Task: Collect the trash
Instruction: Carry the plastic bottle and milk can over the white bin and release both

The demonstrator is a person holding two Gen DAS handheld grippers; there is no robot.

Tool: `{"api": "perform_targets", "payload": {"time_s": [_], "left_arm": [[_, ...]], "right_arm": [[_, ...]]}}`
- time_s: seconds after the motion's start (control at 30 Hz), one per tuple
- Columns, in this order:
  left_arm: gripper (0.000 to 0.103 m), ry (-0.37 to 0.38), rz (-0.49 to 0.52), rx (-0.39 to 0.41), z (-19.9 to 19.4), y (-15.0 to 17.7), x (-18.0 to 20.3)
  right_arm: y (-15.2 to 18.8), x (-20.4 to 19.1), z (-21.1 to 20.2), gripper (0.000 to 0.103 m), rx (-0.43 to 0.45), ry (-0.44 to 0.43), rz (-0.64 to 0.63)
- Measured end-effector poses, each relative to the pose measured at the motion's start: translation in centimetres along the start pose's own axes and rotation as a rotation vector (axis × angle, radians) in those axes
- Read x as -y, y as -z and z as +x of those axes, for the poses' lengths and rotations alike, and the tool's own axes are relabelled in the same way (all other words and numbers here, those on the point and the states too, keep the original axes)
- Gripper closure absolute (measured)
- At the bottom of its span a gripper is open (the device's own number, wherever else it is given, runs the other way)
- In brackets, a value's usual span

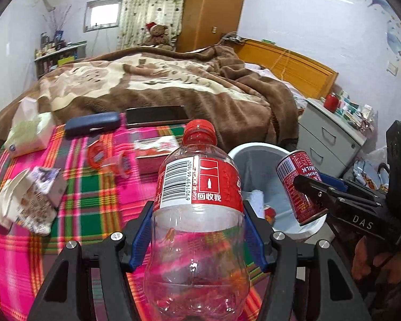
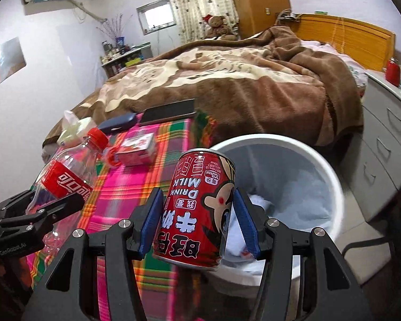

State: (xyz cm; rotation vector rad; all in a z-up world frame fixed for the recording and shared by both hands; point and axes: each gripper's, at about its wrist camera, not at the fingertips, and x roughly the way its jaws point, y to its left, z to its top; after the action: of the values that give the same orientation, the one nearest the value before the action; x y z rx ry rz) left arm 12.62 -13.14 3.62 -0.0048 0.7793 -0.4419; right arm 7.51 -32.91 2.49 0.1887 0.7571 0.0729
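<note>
Left hand-held gripper (image 1: 197,230): blue pads clamped on an empty plastic bottle (image 1: 197,214), held above the plaid bedspread (image 1: 93,200).
Right hand-held gripper (image 2: 197,214): closed around a red milk can (image 2: 197,208), upside down, over the white bin (image 2: 331,176).
Nearby: carton (image 1: 32,203), tissue pack (image 1: 29,133), dark case (image 1: 92,123) on the bedspread.

Plaid-sheeted bed (image 1: 88,203) bears tissue pack (image 1: 26,136), case (image 1: 92,123) (dark blue) — and wrappers (image 1: 26,200).
</note>
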Motion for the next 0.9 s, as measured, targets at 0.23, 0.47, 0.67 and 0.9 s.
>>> {"api": "perform_targets", "payload": {"time_s": [0.23,0.47,0.67,0.9], "left_arm": [[0.041,0.073,0.060,-0.004,2.3,-0.9,4.2],[0.041,0.078,0.085,-0.029,4.3,-0.9,6.2],[0.041,0.097,0.073,-0.023,5.7,-1.8,7.2],[0.041,0.124,0.090,-0.056,8.0,-2.8,9.0]], "right_arm": [[-0.2,3.4,-0.5,0.047,0.004,0.059,0.042],[0.4,5.0,-0.7,0.047,-0.002,0.078,0.073],[0.4,6.2,-0.4,0.047,-0.015,0.082,0.086],[0.4,7.8,1.4,0.047,-0.075,0.097,0.094]]}}
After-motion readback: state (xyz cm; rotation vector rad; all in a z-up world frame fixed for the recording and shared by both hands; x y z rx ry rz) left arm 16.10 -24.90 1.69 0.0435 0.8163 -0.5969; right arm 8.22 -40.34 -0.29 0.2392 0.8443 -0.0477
